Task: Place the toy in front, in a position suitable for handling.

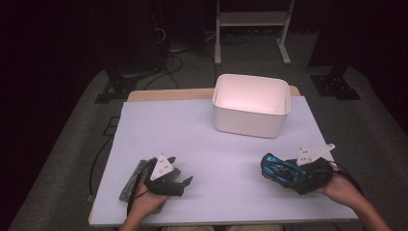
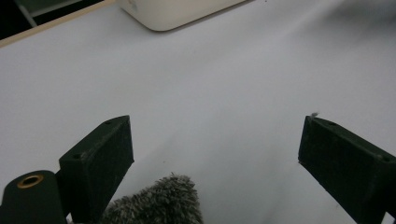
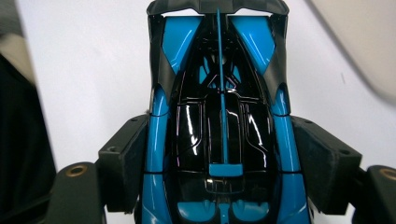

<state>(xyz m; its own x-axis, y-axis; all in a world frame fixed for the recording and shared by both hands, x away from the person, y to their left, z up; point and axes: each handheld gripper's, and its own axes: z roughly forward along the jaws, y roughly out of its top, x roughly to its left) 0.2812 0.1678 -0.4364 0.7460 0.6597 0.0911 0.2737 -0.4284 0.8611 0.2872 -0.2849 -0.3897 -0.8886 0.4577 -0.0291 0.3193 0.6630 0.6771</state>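
Blue toy car [image 3: 219, 135] lengthwise btwn right gripper [image 3: 219, 158] jaws, clamped.

Count of things on the table: two grippers, one toy car, one box, one dark bundle.

Two hand-held grippers, the left gripper [image 1: 180, 174] and the right gripper [image 1: 275, 168], each with two black jaws. One blue and black toy car [image 3: 219, 130], pressed between the right jaws. One white box [image 1: 251, 105], ahead of both pairs of jaws. One dark grey fuzzy item [image 2: 161, 203], possibly cloth, just behind the wide-apart left jaws. Two hands, one per gripper.
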